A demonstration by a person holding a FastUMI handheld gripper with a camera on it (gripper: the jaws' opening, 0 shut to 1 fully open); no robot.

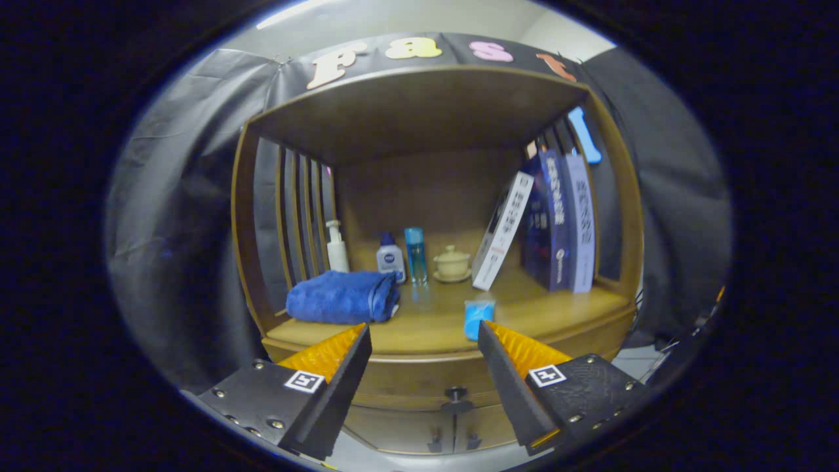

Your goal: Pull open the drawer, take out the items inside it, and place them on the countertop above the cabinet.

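Note:
A wooden cabinet stands ahead with its countertop [432, 324] under an open shelf hood. The drawer [419, 383] below the countertop is closed, and its dark knob [457, 394] sits low between my fingers. My gripper [423, 334] is open, held a little back from the cabinet front, with nothing between the fingers. A small blue item [478, 318] stands on the countertop near the front edge, just beyond the right fingertip. A folded blue towel [343, 297] lies on the countertop beyond the left fingertip.
At the back of the countertop stand a white pump bottle [337, 246], a small white bottle [390, 257], a clear blue bottle [415, 254] and a lidded cream cup [451, 263]. Several books [554, 219] lean at the right. Two lower cabinet doors [452, 429] sit under the drawer.

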